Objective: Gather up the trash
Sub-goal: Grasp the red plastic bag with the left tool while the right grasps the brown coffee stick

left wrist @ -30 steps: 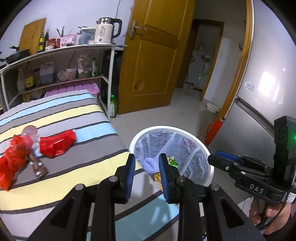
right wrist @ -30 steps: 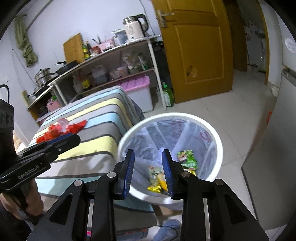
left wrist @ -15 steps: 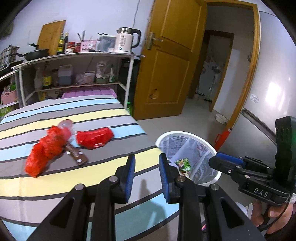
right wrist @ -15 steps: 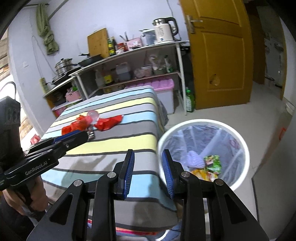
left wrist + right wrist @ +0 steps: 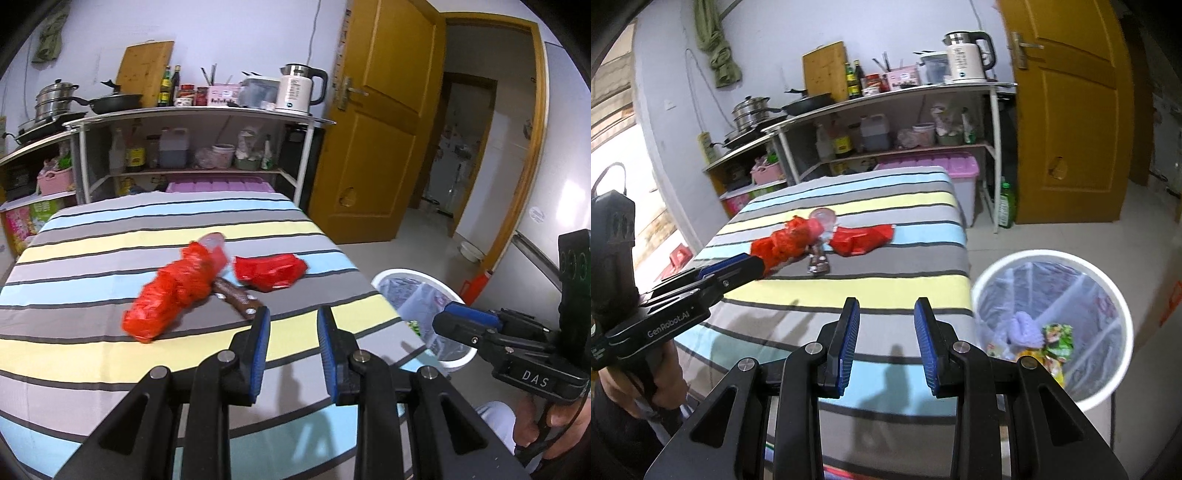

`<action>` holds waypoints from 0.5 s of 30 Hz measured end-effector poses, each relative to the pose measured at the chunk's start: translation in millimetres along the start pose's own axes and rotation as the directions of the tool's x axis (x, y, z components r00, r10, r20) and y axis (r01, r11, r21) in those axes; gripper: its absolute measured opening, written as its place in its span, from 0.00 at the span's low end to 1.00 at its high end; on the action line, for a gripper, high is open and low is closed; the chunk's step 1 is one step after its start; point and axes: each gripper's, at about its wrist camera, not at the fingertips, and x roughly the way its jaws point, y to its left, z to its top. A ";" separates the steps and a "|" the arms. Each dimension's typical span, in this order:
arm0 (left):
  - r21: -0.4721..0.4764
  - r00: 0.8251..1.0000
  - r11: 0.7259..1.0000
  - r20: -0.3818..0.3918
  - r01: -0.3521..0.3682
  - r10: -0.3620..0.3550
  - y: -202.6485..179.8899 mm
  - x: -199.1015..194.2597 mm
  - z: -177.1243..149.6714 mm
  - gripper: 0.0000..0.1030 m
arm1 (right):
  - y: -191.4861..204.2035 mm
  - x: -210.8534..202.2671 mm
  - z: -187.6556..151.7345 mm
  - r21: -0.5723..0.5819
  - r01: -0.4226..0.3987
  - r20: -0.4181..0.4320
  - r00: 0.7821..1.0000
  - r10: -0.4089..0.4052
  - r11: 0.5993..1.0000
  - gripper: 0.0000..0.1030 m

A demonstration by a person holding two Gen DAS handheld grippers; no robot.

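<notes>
Striped table (image 5: 92, 354): ref. Bin (image 5: 1115, 295) off its right edge. Red wrappers (image 5: 173, 291) mid-table, long axis diagonal, ahead-left of both tools. L gripper (image 5: 291, 347) nearer; R gripper (image 5: 886, 338) closer to bin. Both spread, empty.

Your room is evenly lit; daylight glares at the window (image 5: 613, 155), soft shadows cross the striped surface (image 5: 886, 291), and fisheye edges bend and darken.

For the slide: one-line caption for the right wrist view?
Empty open right gripper over striped table, red wrappers ahead, lined bin at right.
</notes>
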 end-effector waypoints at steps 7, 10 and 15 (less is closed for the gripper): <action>-0.013 0.999 0.998 0.007 -0.054 0.054 30.9 -3.4 2.0 0.27 | 25.2 28.3 11.6 -0.047 -0.049 -0.027 0.998 0.048 0.998 0.31; -0.014 0.997 0.997 0.008 -0.077 0.077 45.3 -1.8 3.9 0.27 | 34.5 41.0 16.3 -0.068 -0.066 -0.042 0.997 0.064 0.996 0.31; -0.012 0.994 0.994 -0.007 -0.109 0.109 67.7 7.4 7.4 0.33 | 44.9 62.5 24.1 -0.094 -0.084 -0.067 0.995 0.077 0.992 0.31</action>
